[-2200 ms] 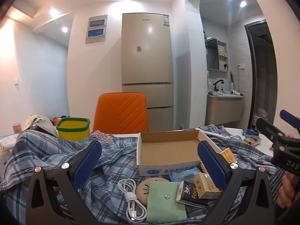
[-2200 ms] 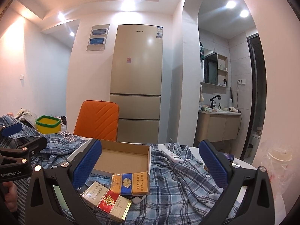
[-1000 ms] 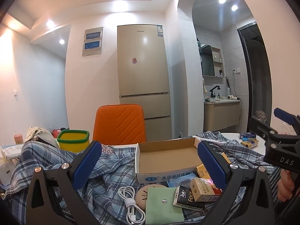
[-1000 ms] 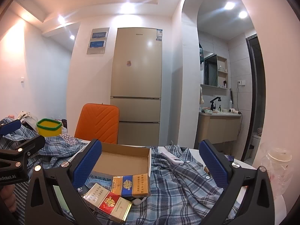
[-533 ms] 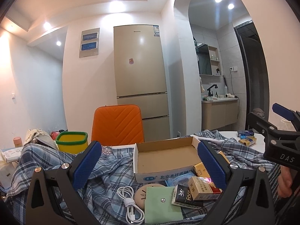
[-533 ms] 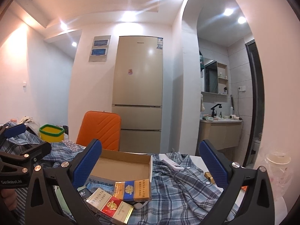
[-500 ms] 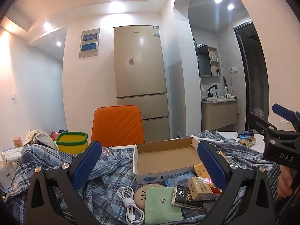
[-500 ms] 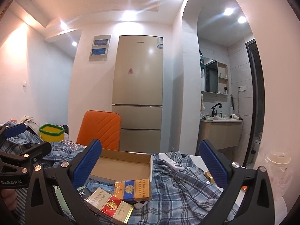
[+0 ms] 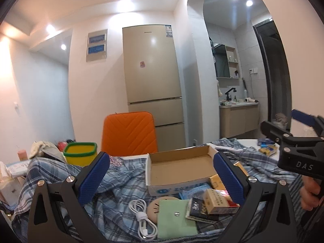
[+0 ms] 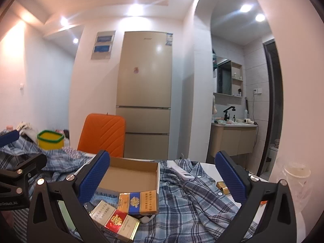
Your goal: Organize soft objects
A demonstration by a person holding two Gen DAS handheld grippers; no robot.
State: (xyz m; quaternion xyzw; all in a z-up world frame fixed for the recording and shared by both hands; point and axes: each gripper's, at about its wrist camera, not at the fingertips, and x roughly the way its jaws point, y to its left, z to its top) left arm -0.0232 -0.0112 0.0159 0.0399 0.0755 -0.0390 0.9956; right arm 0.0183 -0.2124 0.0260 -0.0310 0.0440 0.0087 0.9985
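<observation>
Left gripper: jaws spread wide, holding nothing, above the clutter.
Right gripper: jaws spread wide, holding nothing.
Plaid shirt: crumpled on the table, under and ahead of both tools.
Cardboard box: open, straight ahead between left fingers.
Green pouch: just below left tool, beside white cable.
Cigarette packs: low between right fingers.

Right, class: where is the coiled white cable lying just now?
In the left wrist view, the white cable lies low and centre on the plaid shirt, just left of the green pouch.
</observation>
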